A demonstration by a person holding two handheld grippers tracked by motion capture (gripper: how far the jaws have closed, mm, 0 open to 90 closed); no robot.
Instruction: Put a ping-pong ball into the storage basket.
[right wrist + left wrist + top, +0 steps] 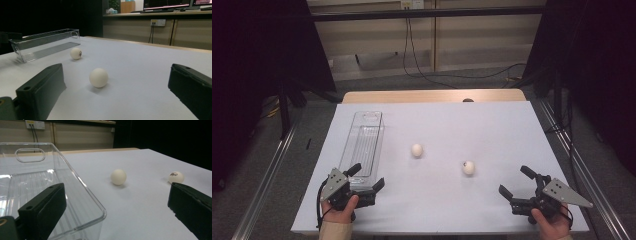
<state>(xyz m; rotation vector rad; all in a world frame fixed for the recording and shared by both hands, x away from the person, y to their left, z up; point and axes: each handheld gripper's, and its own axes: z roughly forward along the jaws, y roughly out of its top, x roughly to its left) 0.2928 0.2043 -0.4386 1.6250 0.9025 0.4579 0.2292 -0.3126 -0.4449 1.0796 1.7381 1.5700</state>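
Both claws wide open, empty, low on the white table (492,125).
Left claw (367,176) at seven o'clock beside the clear tray (362,145); right claw (517,181) at five. Left gripper view reveals print on the right ball (176,177); plain ball (417,149) central. Dark room, grey floor.

The table (437,205) has a white top, and a strip of pale wood shows along its far edge at the upper middle of the high view. Two balls are cream-white: the ball (417,149) near the centre looks plain there, and the second ball (468,167), right of centre, carries a small dark mark. The tray (362,145), left of centre, is clear and colourless with a ribbed floor. The left claw (366,184) and right claw (512,182) are black, each with a grey plate. The floor (272,165) is grey.
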